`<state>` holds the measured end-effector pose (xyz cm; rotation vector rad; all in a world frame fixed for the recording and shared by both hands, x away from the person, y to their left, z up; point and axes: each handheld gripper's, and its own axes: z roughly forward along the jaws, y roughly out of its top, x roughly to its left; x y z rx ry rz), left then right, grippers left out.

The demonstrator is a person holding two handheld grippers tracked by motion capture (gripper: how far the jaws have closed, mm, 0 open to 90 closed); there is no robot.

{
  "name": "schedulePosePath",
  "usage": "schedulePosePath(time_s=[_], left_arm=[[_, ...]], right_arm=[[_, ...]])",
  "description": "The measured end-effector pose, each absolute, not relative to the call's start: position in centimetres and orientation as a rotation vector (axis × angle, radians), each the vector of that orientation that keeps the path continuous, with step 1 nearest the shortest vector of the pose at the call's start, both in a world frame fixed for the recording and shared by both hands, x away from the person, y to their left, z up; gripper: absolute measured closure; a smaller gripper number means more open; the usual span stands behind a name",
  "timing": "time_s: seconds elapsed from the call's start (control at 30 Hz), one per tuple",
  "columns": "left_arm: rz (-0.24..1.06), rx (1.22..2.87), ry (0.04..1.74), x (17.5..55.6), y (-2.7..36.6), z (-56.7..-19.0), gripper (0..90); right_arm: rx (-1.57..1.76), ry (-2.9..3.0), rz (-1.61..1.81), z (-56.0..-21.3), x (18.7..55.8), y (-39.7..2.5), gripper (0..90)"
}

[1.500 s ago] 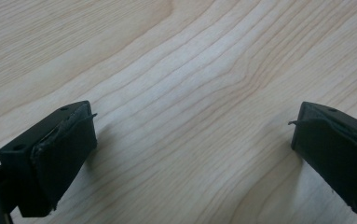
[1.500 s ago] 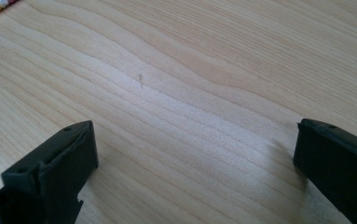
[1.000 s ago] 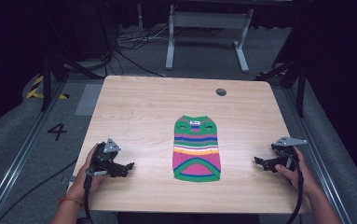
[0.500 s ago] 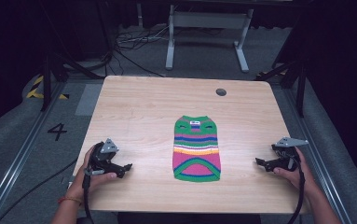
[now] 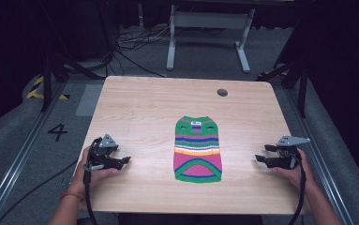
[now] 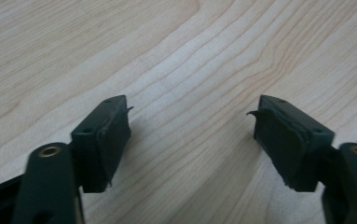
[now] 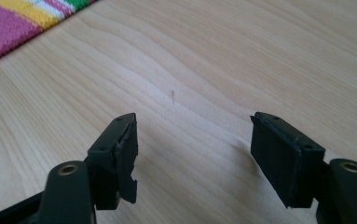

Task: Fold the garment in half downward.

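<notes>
A small striped knitted garment (image 5: 198,150) in green, pink, yellow and blue lies flat at the middle of the wooden table (image 5: 149,108). Its pink and yellow edge (image 7: 13,18) shows at the top left of the right gripper view. My left gripper (image 5: 123,161) rests near the front left of the table, open, with bare wood between its jaws (image 6: 192,126). At the front right, my right gripper (image 5: 259,154) stands open too, pointing toward the garment, nothing held (image 7: 192,140).
A round dark grommet hole (image 5: 222,92) sits near the table's far edge. Behind the table stand a grey metal frame (image 5: 205,28) and cables on the floor. A floor marking "4" (image 5: 57,132) lies left of the table.
</notes>
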<state>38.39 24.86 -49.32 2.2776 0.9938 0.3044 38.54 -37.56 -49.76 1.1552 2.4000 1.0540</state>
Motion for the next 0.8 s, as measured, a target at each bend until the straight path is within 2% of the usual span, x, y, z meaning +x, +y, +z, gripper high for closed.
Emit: schedulePosePath(time_s=[0.3, 0.5, 0.8], left_arm=[[0.319, 2.258, 0.915, 40.9, 22.7, -47.7, 34.2], [0.317, 2.244, 0.888, 43.4, 20.7, -47.2, 39.8], [0.291, 2.274, 0.829, 46.7, 17.0, -47.3, 40.8]], right_arm=[[1.118, 2.408, 1.019, -47.9, 39.9, -35.8, 36.0], [1.08, 2.416, 1.041, -46.5, 42.4, -33.9, 39.8], [1.022, 2.439, 1.075, -46.1, 45.5, -30.4, 42.8]])
